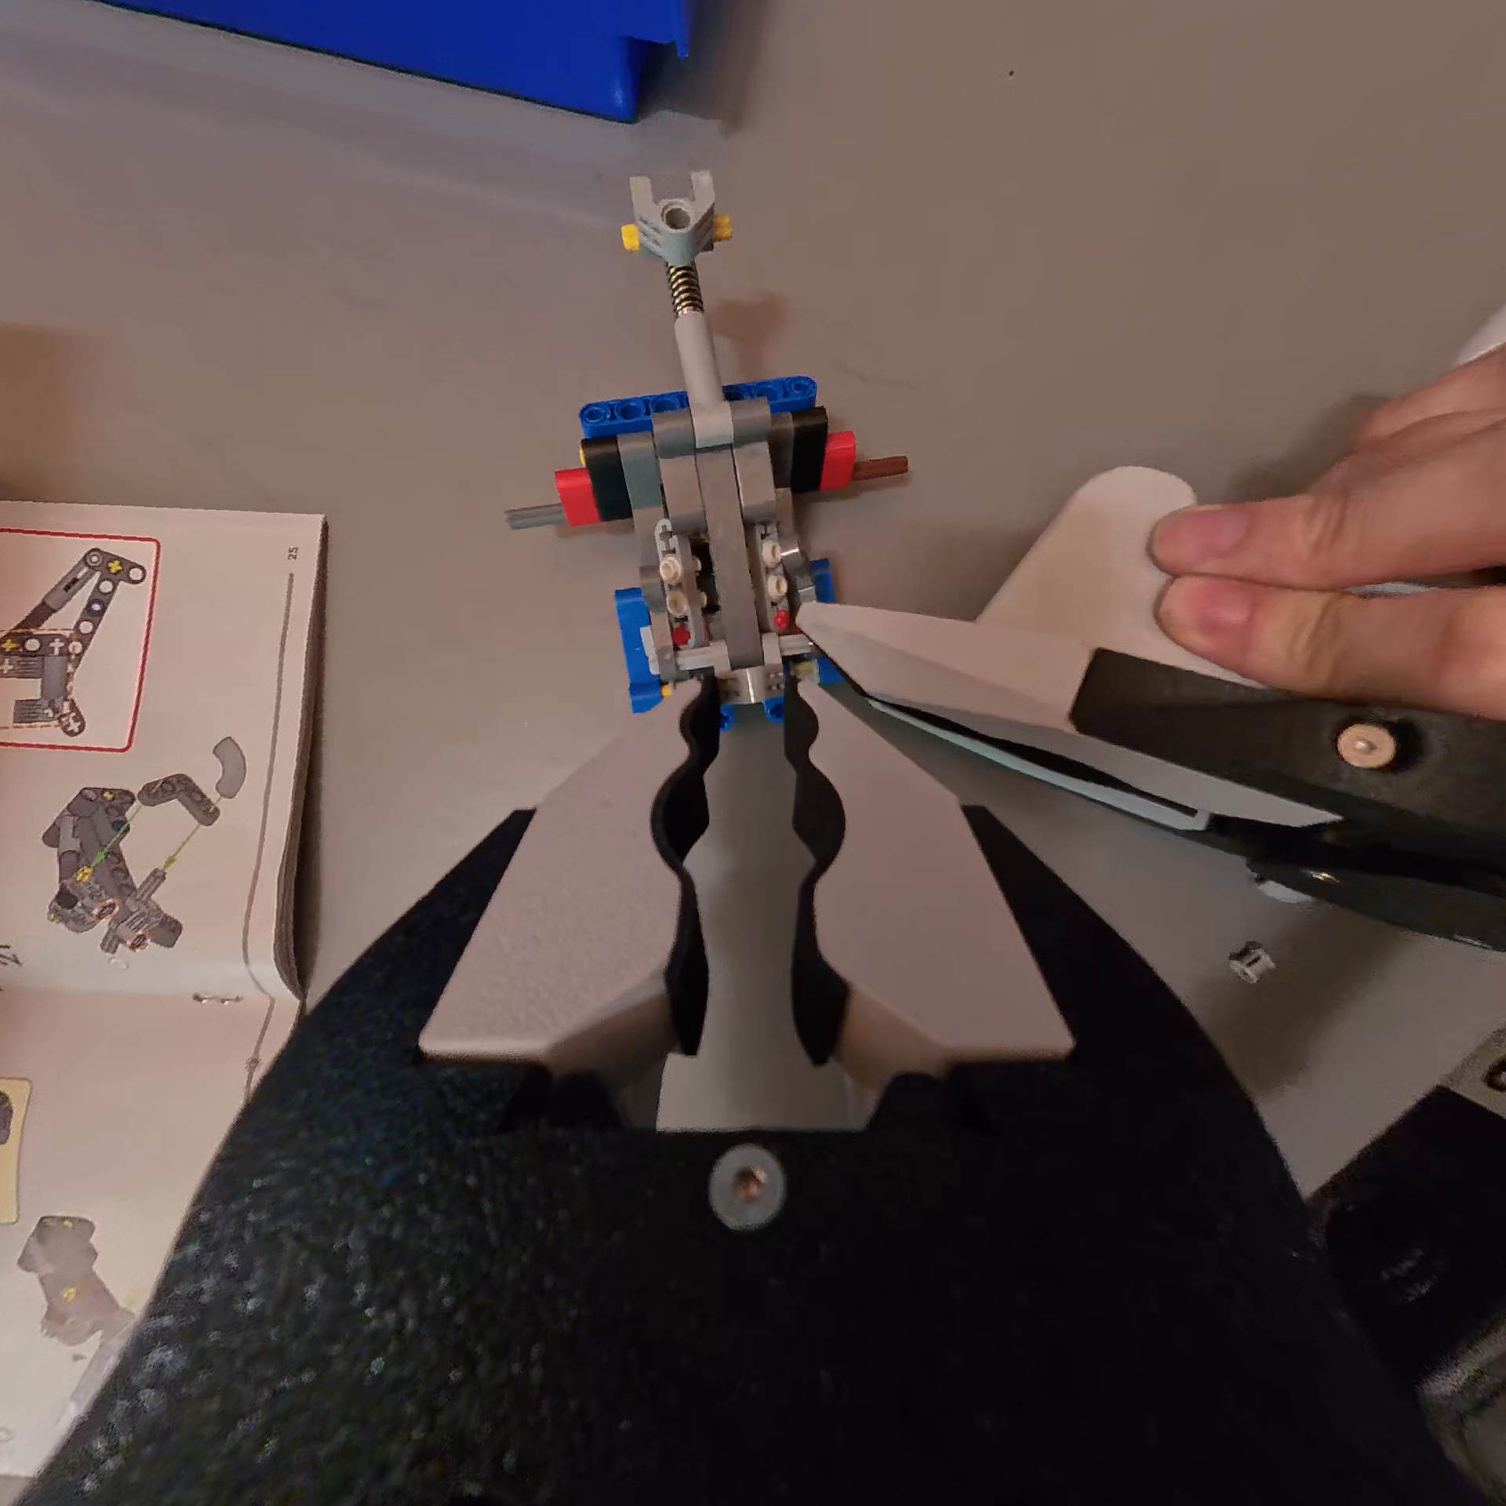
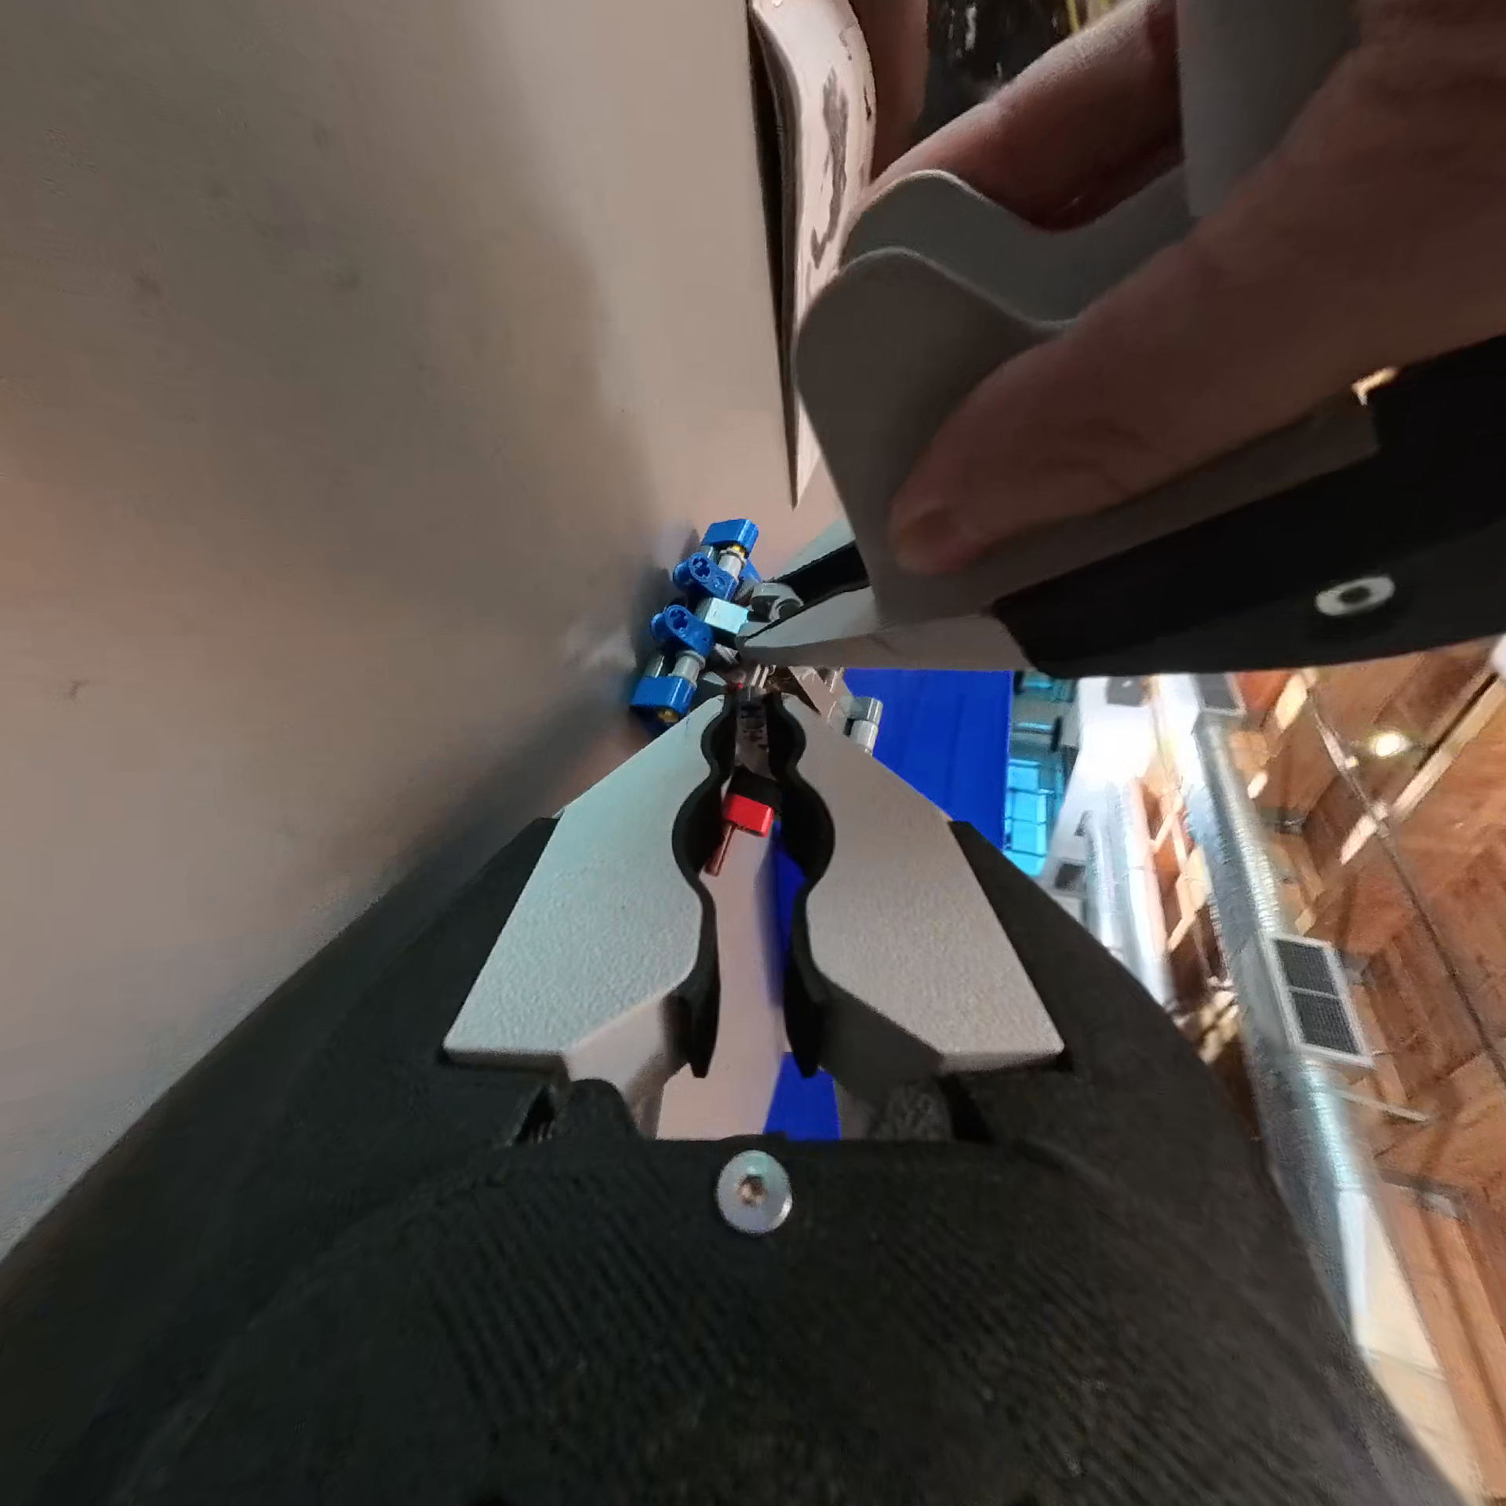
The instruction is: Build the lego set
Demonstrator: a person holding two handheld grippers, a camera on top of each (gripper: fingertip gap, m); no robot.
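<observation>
A small brick model [image 1: 717, 521] of grey, blue, red and black parts, with a spring rod pointing away, lies on the grey table [image 1: 326, 326]. My left gripper [image 1: 751, 705] is shut on a light grey block [image 1: 754, 683] at the model's near end. It also shows in the right wrist view [image 2: 754, 627], coming in from the upper right. My right gripper [image 2: 751, 717] is closed on a thin grey part of the model [image 2: 693, 627]. In the left wrist view its tip [image 1: 807, 619] meets the model's right side beside a red pin.
An open instruction booklet [image 1: 163, 733] lies at the left. A blue bin [image 1: 489, 49] stands at the far edge. A small grey piece [image 1: 1251, 960] lies at the right. A person's hand [image 1: 1345, 587] holds the right gripper. My two grippers' fingertips are within a few centimetres of each other. The small grey piece [image 1: 1251, 960] is about 15 cm from both grippers' fingertips.
</observation>
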